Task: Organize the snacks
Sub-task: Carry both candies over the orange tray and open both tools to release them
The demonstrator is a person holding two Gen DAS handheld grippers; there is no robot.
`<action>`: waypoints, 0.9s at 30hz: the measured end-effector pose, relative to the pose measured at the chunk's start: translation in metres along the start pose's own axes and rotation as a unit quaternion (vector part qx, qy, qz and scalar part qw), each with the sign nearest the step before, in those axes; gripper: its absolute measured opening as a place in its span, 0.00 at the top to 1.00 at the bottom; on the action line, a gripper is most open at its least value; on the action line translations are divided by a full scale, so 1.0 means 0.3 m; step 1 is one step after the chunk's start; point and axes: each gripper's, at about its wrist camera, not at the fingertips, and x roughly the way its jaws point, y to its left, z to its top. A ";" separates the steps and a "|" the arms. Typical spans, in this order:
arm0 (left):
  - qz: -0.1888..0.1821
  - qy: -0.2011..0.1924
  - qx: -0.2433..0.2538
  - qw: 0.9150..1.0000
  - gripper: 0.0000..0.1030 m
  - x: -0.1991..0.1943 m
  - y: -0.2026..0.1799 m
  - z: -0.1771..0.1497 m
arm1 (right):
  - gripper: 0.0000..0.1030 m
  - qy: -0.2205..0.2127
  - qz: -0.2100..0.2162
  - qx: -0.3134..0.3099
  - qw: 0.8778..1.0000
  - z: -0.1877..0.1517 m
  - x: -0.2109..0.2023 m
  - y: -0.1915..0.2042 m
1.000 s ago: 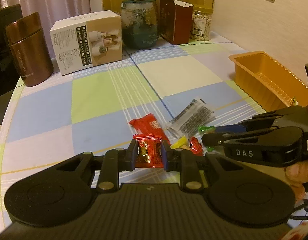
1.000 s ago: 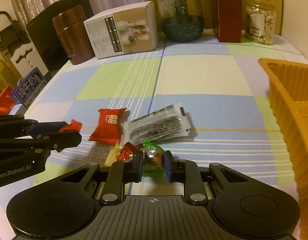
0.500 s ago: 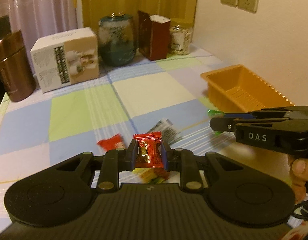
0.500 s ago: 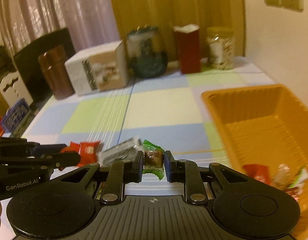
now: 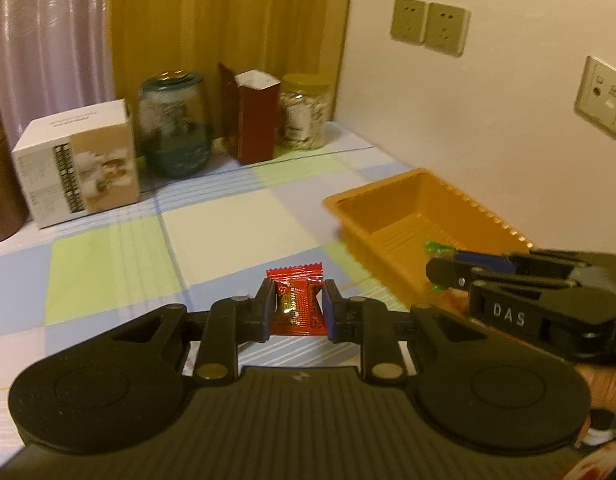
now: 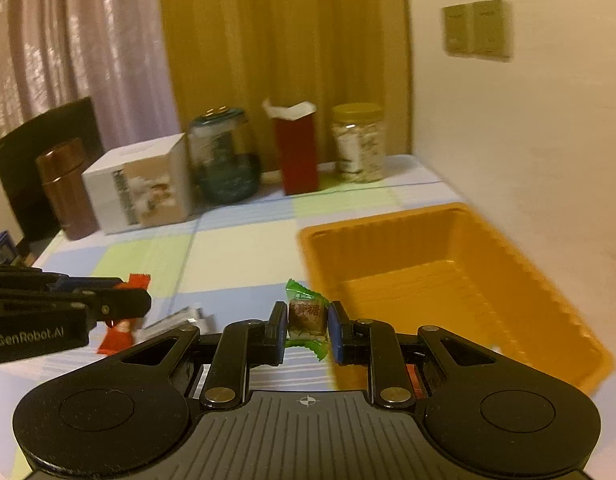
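Note:
My left gripper (image 5: 298, 307) is shut on a red-wrapped candy (image 5: 296, 300), held above the checked tablecloth to the left of the orange tray (image 5: 392, 216). My right gripper (image 6: 307, 325) is shut on a green-wrapped candy (image 6: 305, 314), at the tray's (image 6: 448, 280) near left corner. In the left wrist view the right gripper (image 5: 438, 266) reaches in from the right with the green candy (image 5: 438, 250) over the tray's near end. In the right wrist view the left gripper (image 6: 142, 302) enters from the left with the red candy (image 6: 136, 280). A red packet (image 6: 116, 336) and a clear packet (image 6: 176, 322) lie on the cloth.
Along the table's far edge stand a brown canister (image 6: 66, 188), a white box (image 5: 78, 164), a dark glass jar (image 5: 174, 124), a red carton (image 5: 254, 116) and a jar of nuts (image 5: 304, 114). The wall (image 5: 488, 120) runs close behind the tray.
Both grippers rose from the snack pile and swung right toward the orange tray, each keeping its candy. The pile dropped out of the left wrist view; the tray grew larger in both views.

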 end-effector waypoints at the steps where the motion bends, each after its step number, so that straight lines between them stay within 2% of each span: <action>1: -0.004 -0.002 0.000 1.000 0.79 0.004 -0.014 0.007 | 0.79 -0.003 -0.006 0.002 1.000 -0.001 -0.009 -0.016; 13: -0.055 -0.008 0.024 0.998 0.79 0.059 -0.231 0.049 | 0.79 -0.021 -0.108 0.070 0.991 -0.024 -0.103 -0.266; 27: -0.084 0.005 0.036 0.996 0.79 0.179 -0.368 0.058 | 0.79 -0.019 -0.130 0.108 0.985 -0.044 -0.139 -0.393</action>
